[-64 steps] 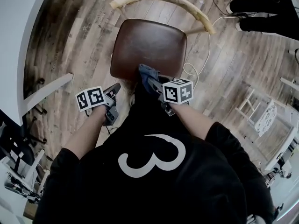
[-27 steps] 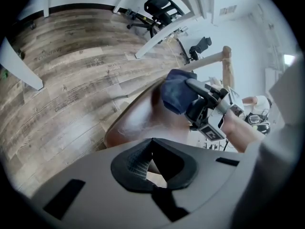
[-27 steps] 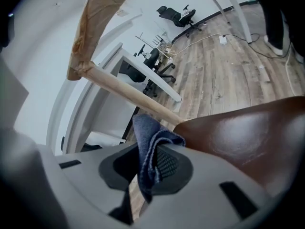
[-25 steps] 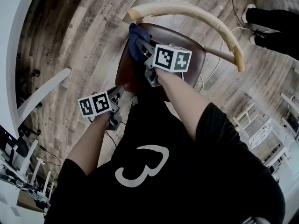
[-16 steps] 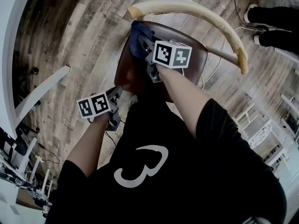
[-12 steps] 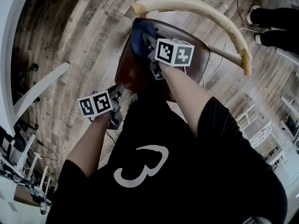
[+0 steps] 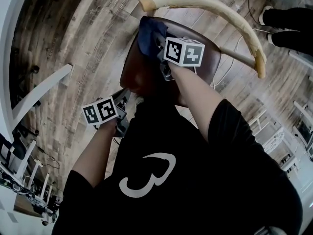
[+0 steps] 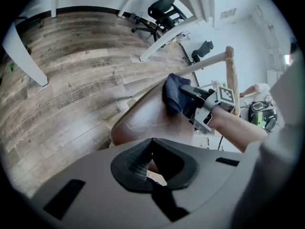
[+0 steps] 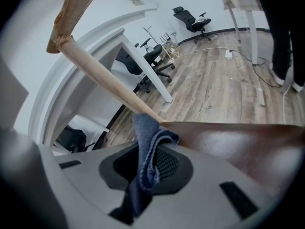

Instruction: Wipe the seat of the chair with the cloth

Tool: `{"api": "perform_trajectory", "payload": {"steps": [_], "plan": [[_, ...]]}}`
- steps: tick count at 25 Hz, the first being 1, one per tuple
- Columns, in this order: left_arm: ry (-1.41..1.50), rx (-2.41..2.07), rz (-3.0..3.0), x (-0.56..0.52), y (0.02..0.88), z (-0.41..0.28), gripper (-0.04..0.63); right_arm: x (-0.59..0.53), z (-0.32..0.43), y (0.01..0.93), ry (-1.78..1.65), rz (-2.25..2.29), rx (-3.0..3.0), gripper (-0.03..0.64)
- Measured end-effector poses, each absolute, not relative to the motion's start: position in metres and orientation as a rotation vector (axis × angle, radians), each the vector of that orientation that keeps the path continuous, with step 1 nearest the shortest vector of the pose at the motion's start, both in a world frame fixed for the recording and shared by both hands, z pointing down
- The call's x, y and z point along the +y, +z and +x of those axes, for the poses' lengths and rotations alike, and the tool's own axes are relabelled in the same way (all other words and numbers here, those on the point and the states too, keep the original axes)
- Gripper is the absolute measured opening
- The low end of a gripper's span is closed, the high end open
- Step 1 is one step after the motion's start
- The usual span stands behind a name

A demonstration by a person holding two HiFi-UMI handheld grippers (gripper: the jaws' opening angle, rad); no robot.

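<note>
The chair has a glossy brown seat (image 7: 205, 65) and a curved pale wooden back rail (image 7: 210, 9). A dark blue cloth (image 7: 148, 33) lies pressed on the seat's far left corner, just under the rail's end. My right gripper (image 7: 157, 44) is shut on it, arm stretched across the seat. In the right gripper view the cloth (image 9: 145, 128) hangs folded between the jaws of the right gripper (image 9: 151, 149), over the seat (image 9: 238, 147) beside the rail's post (image 9: 95, 70). My left gripper (image 7: 121, 102) hovers shut and holding nothing by the seat's near left edge, with the seat (image 8: 147, 120) and cloth (image 8: 174, 92) ahead of it.
Wooden plank floor all round. A white table leg (image 7: 41, 94) slants at the left. A person's dark legs and shoes (image 7: 288, 18) stand at the top right, with a white cable (image 7: 226, 70) on the floor by the chair. Office chairs (image 9: 193, 18) stand farther off.
My right gripper has carried the cloth from the seat's near edge across to its far left corner by the back rail. The left gripper has hardly moved.
</note>
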State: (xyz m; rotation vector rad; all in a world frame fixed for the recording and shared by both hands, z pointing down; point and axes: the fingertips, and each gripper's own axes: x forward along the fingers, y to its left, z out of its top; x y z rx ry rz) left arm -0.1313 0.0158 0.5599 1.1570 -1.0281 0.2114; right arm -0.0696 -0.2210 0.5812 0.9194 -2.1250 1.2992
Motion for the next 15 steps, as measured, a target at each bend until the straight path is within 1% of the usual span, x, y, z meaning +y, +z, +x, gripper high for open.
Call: {"api": "perform_trajectory", "payload": {"steps": [7, 15], "plan": [[0.224, -1.035, 1.137, 0.022, 0.560, -0.134, 0.012, -0.221, -0.058, 0.585, 1.289, 0.934, -2.105, 0.055], [0.265, -1.010, 1.194, 0.002, 0.557, -0.119, 0.012, -0.224, -0.036, 0.584, 1.185, 0.946, -2.112, 0.055]]}}
